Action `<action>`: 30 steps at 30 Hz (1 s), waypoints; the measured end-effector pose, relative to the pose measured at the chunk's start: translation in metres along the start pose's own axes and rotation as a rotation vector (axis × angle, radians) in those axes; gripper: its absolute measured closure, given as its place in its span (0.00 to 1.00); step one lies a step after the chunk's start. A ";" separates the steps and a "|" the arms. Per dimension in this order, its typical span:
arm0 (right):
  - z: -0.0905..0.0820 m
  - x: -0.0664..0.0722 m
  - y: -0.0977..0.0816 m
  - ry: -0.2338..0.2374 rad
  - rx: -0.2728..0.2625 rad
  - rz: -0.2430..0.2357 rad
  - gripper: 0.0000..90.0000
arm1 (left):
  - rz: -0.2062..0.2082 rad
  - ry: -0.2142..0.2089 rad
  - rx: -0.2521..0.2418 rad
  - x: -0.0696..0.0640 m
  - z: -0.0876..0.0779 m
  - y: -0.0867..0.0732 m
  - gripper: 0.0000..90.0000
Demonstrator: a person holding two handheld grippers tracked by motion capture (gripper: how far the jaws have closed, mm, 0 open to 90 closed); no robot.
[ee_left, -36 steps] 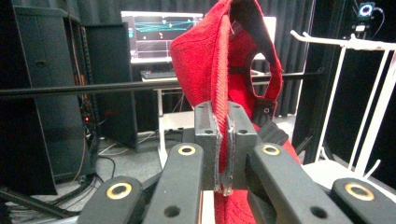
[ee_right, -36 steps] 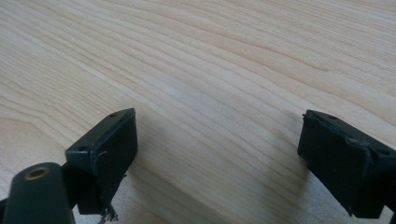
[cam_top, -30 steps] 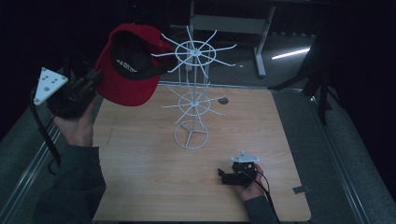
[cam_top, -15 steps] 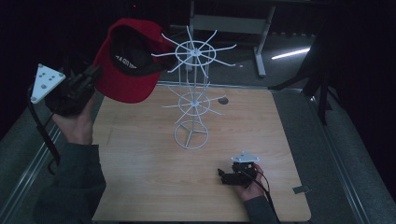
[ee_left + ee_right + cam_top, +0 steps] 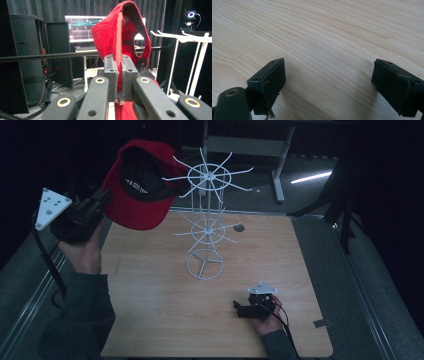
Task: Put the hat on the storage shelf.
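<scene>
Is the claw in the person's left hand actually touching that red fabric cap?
Touching. In the left gripper view, the left claw has both black jaws pressed shut on a fold of the red fabric cap, with no gap on either side.

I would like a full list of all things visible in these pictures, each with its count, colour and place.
cap: one, red with a black inside, held in the air at the table's far left, beside the rack's top ring
rack: one, white wire, two rings of hooks, standing mid-table
table: one, light wood, under everything
monitor: one, lit, behind the cap in the left gripper view
left gripper: one, black, raised, jaws shut on the cap's edge
right gripper: one, black, low over the table's near right, jaws open
forearms: two, entering from the bottom
</scene>
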State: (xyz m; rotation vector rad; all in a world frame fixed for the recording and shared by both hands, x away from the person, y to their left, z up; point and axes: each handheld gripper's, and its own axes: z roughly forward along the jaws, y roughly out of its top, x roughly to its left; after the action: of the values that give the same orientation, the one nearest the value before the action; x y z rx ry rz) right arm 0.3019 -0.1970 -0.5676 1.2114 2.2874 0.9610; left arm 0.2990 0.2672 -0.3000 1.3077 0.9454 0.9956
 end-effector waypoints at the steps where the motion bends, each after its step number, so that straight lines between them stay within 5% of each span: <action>1: 0.000 0.000 0.000 0.001 0.000 -0.001 0.13 | 0.001 -0.001 -0.002 0.000 0.000 0.000 0.96; 30: 0.000 0.000 0.000 0.005 0.001 -0.004 0.13 | -0.055 0.026 -0.049 0.001 0.006 0.005 0.96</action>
State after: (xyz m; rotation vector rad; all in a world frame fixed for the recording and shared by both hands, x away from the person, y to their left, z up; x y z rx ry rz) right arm 0.3014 -0.1969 -0.5676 1.2058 2.2939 0.9626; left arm 0.3050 0.2660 -0.2952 1.2243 0.9658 0.9891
